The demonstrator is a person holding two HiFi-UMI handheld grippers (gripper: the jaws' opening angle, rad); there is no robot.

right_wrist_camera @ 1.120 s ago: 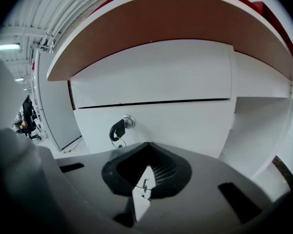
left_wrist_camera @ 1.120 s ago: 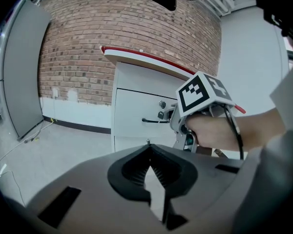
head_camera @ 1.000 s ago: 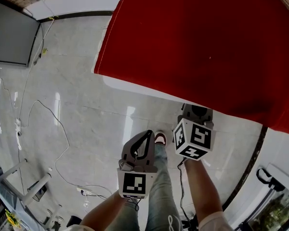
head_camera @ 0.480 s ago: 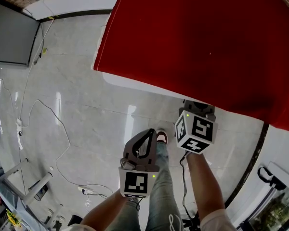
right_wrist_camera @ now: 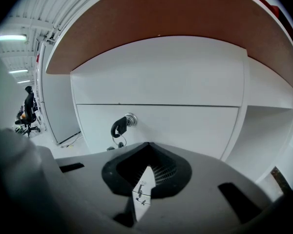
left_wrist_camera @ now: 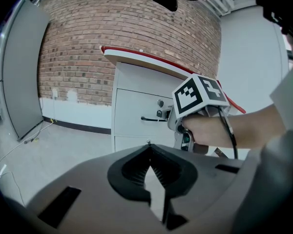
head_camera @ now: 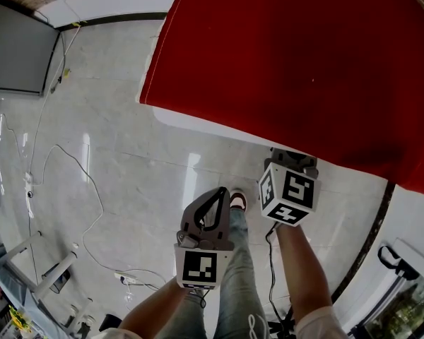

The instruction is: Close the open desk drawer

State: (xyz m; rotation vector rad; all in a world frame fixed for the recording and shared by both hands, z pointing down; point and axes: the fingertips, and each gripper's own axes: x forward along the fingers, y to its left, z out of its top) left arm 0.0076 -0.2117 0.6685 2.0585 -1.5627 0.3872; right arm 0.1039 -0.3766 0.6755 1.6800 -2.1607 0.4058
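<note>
Red-topped desk, seen ahead of and above both grippers. The drawer front is faced squarely by the right gripper, close ahead of its jaws, which are pressed together on nothing. The left gripper, jaws likewise closed and empty, is held farther back from the desk. A key is seen in the drawer lock, up-left of the right jaws.
</note>
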